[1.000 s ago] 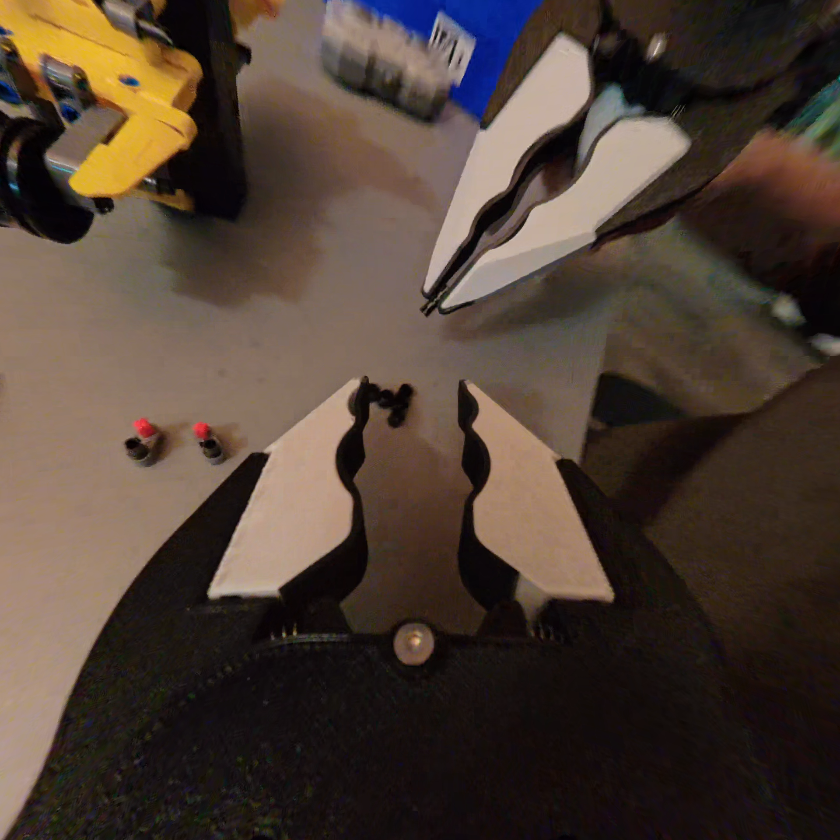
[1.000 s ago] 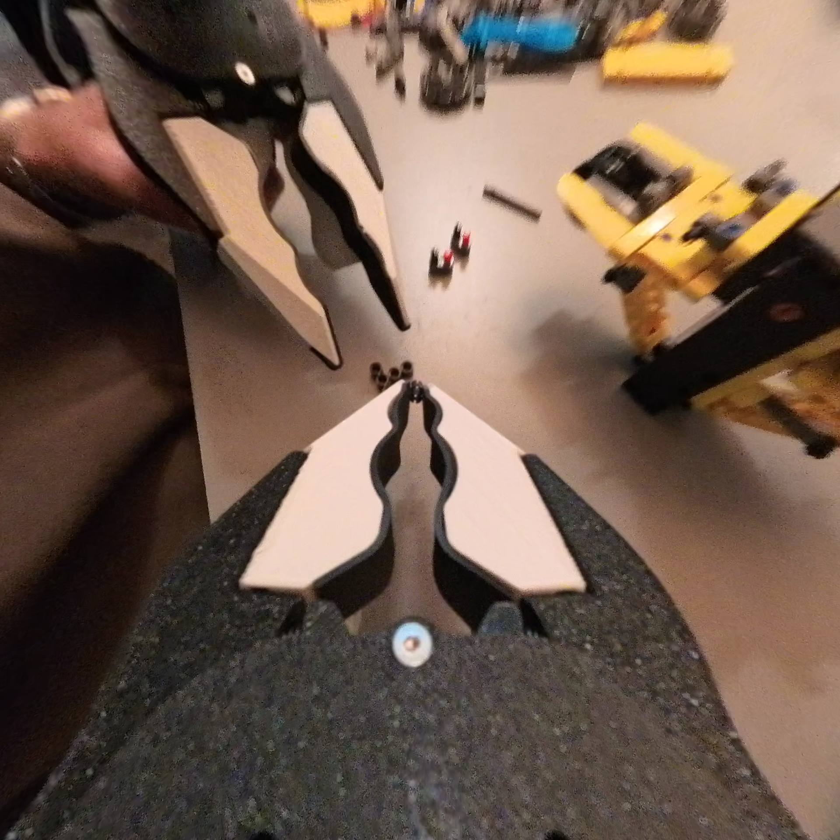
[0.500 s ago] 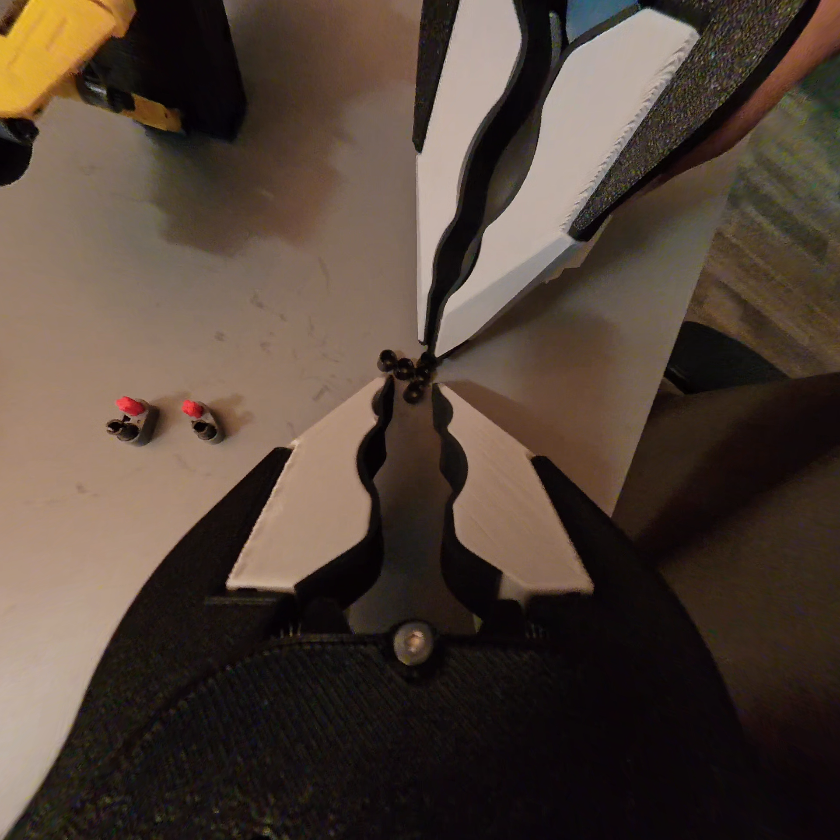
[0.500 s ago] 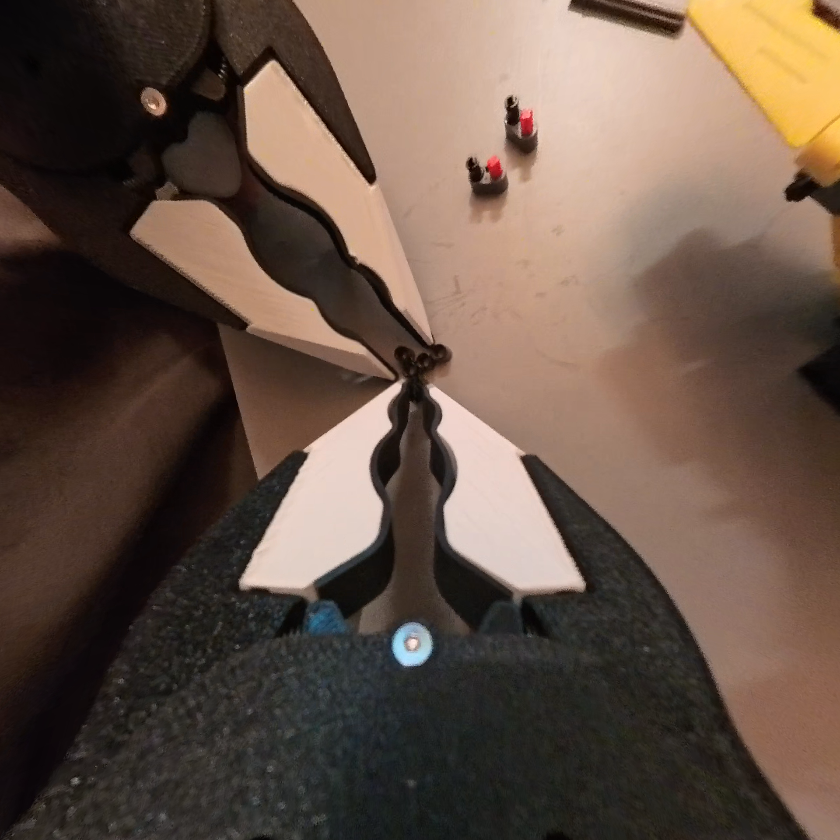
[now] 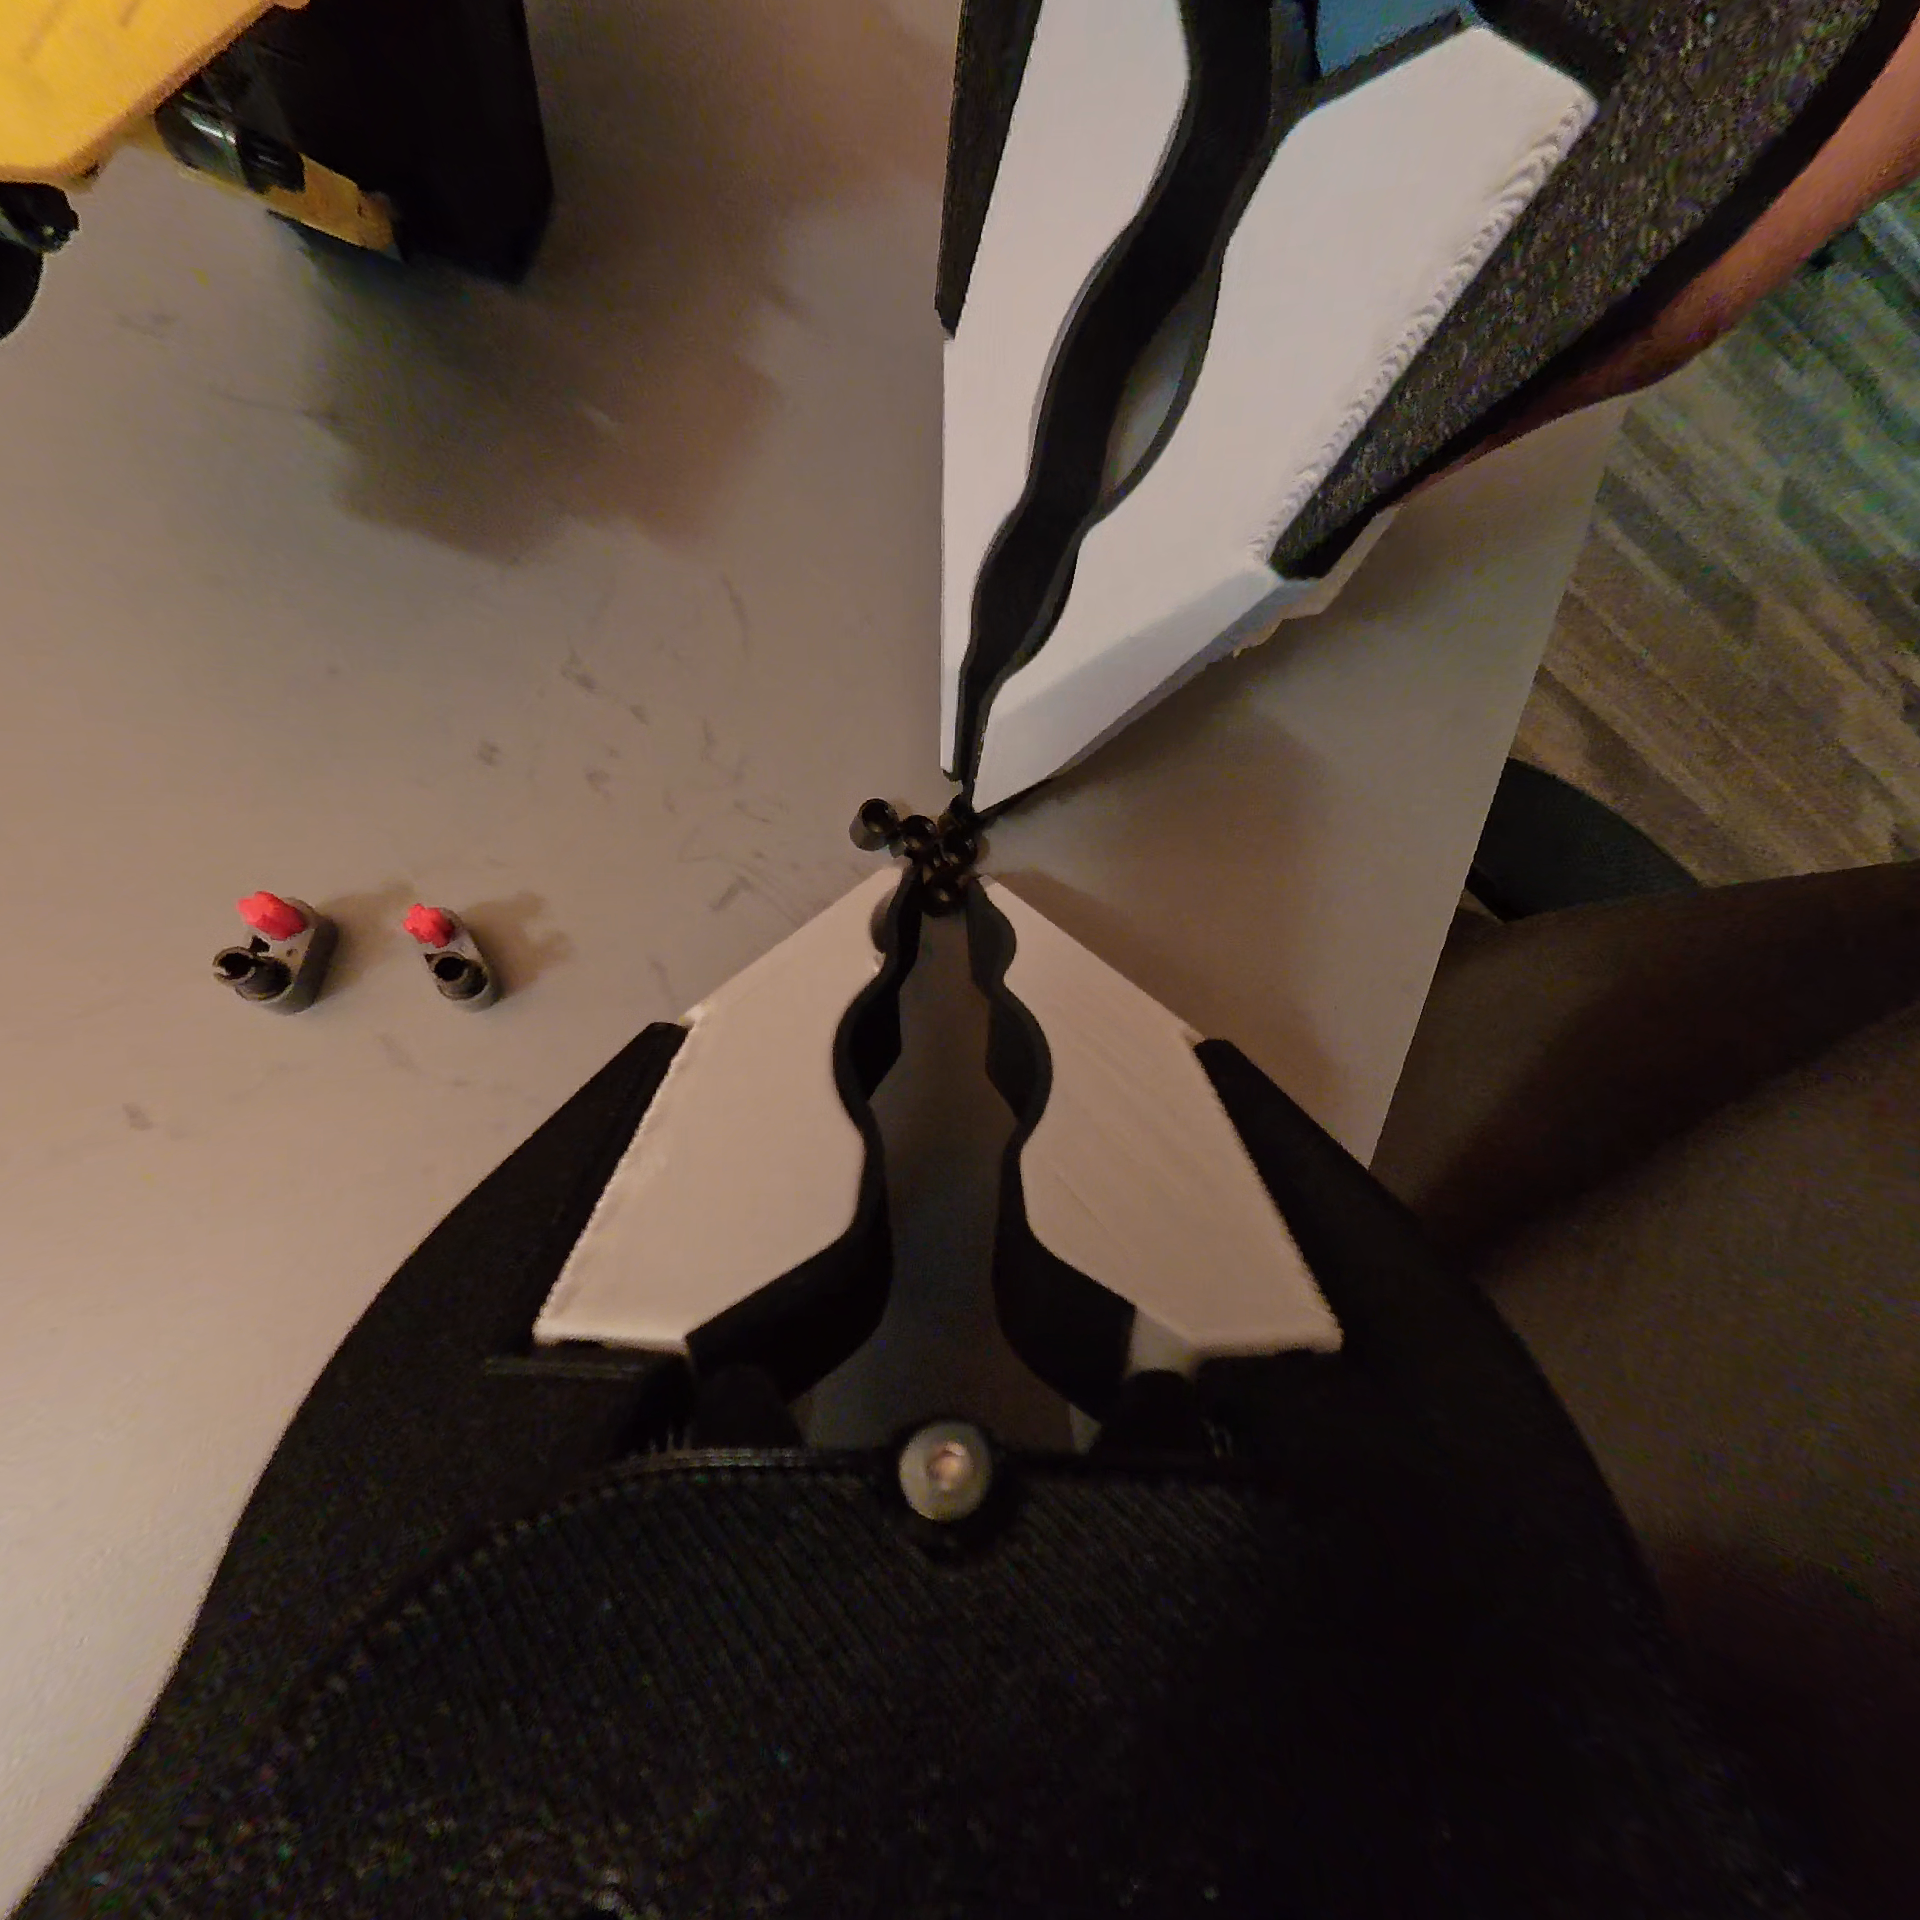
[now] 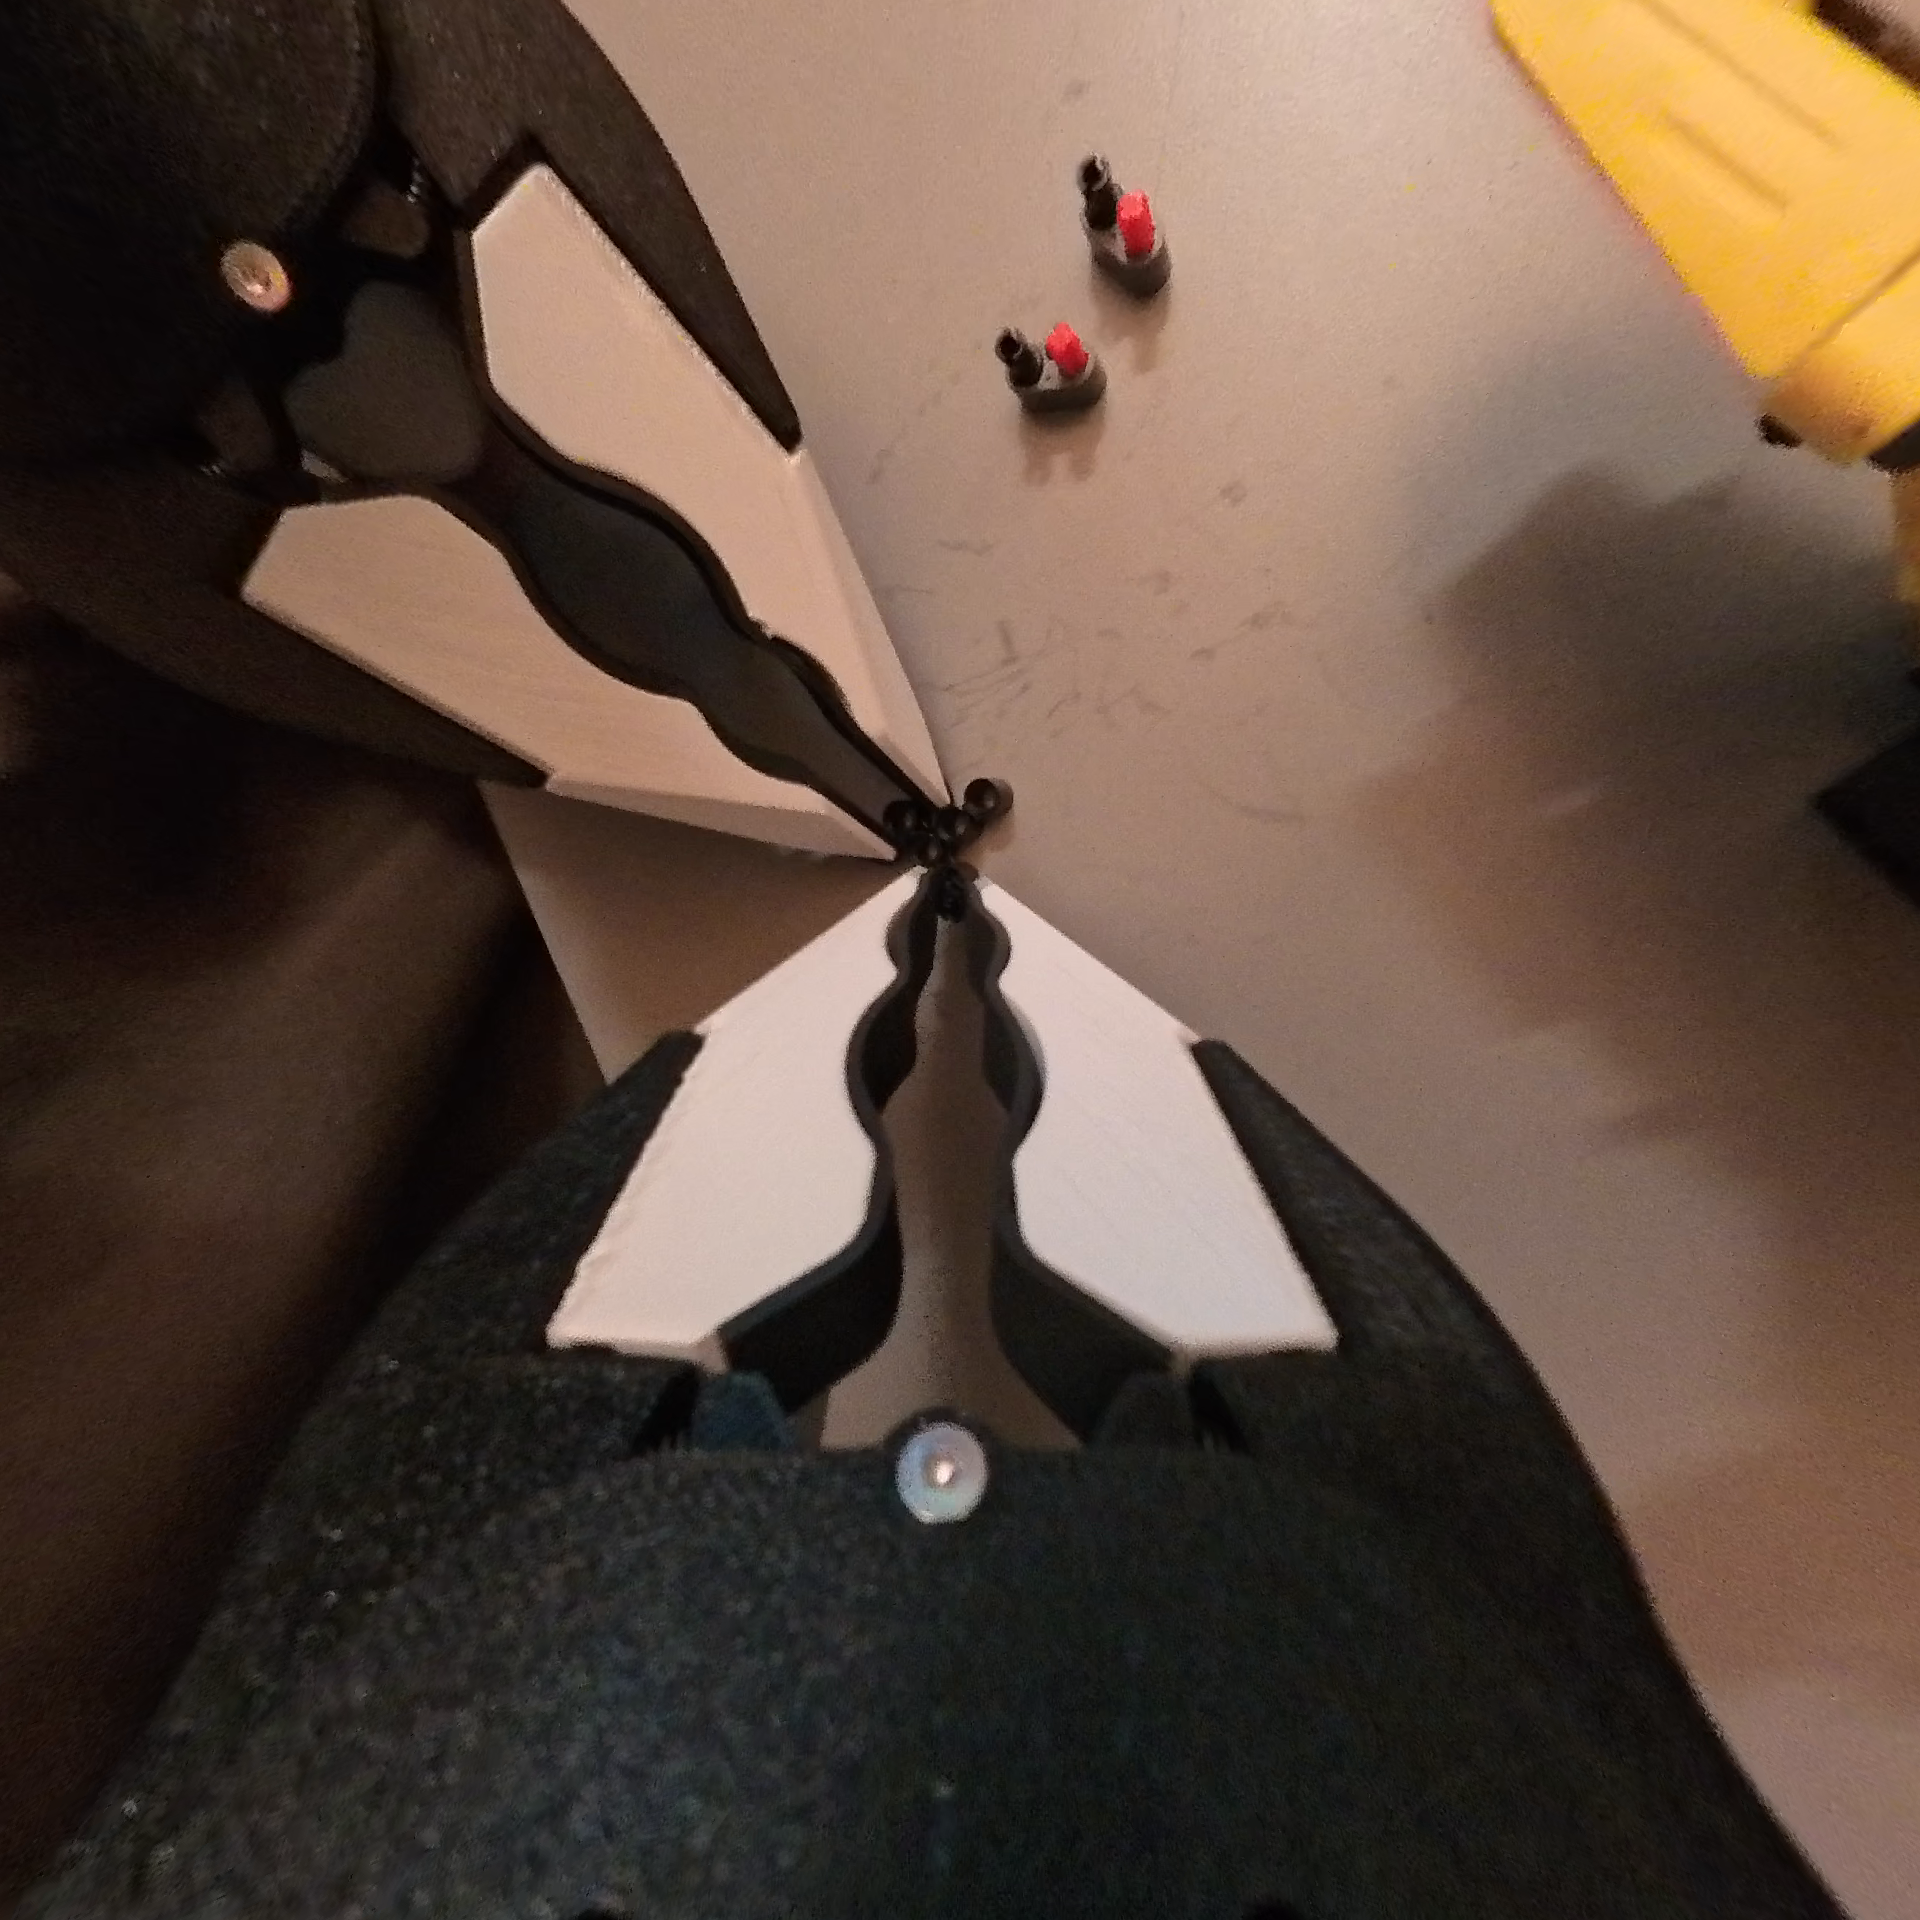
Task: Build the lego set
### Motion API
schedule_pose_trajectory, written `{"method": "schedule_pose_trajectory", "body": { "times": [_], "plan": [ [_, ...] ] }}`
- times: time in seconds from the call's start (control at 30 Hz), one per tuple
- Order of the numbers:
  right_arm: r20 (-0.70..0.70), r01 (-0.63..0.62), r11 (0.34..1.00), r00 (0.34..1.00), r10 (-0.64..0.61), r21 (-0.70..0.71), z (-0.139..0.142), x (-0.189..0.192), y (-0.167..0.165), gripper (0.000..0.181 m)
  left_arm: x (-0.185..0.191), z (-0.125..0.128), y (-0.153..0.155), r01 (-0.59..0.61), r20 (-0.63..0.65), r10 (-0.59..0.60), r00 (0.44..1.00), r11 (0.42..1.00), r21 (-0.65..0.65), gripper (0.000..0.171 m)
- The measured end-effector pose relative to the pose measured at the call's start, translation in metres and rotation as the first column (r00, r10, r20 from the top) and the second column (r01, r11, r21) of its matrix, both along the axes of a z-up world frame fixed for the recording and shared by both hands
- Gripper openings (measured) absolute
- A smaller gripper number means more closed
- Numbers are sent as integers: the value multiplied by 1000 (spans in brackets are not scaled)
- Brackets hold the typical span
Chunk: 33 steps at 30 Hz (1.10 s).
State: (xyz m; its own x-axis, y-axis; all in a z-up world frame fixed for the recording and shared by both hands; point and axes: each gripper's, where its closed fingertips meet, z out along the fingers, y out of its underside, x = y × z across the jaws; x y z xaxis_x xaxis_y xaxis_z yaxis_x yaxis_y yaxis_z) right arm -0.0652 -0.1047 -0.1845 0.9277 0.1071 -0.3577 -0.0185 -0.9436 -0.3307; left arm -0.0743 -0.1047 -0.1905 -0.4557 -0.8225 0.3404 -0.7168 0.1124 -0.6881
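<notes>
A small cluster of black pins (image 5: 896, 828) lies on the grey table (image 5: 416, 675) near its right edge. My left gripper (image 5: 940, 896) has its tips closed on one black pin at the near side of the cluster. My right gripper (image 5: 961, 795) comes down from above, shut, with its tip touching the cluster. In the right wrist view my right gripper (image 6: 948, 896) is shut on a small black pin. There the left gripper (image 6: 920, 826) reaches in from the upper left onto the cluster (image 6: 982, 802).
Two small grey connectors with red pins (image 5: 275, 951) (image 5: 457, 951) stand to the left; they also show in the right wrist view (image 6: 1060, 369) (image 6: 1132, 239). A yellow and black brick model (image 5: 343, 125) (image 6: 1714, 208) stands farther back. The table edge (image 5: 1455, 935) is close to the right of the cluster. My left and right fingertips are right by each other.
My left gripper has closed from wide open onto a pin at the cluster. My right gripper, shut throughout, has come down to the cluster, so both tips now meet there.
</notes>
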Motion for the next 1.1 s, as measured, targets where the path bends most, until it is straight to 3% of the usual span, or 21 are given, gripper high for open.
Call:
{"method": "schedule_pose_trajectory", "body": {
  "times": [0.37, 0.77, 1.03, 1.1],
  "plan": [
    [225, -125, 992, 967, 123, -6, 0, 1, 1, 4, 0, 0, 0, -2, -1, 2, 1000, 1000, -3, 2],
    [371, -303, 951, 878, 304, -62, -5, 0, 2, 3, 0, 0, 1, -5, 1, 5, 1000, 1000, 0, 2],
    [328, -314, 949, 898, 294, 11, -4, -1, 0, 5, 0, 0, 1, -4, -15, 3, 1000, 1000, -27, 2],
    [358, -318, 947, 889, 286, 34, -4, 3, -2, 17, 0, 0, 0, -3, -16, 3, 1000, 1000, -28, 2]
  ]
}}
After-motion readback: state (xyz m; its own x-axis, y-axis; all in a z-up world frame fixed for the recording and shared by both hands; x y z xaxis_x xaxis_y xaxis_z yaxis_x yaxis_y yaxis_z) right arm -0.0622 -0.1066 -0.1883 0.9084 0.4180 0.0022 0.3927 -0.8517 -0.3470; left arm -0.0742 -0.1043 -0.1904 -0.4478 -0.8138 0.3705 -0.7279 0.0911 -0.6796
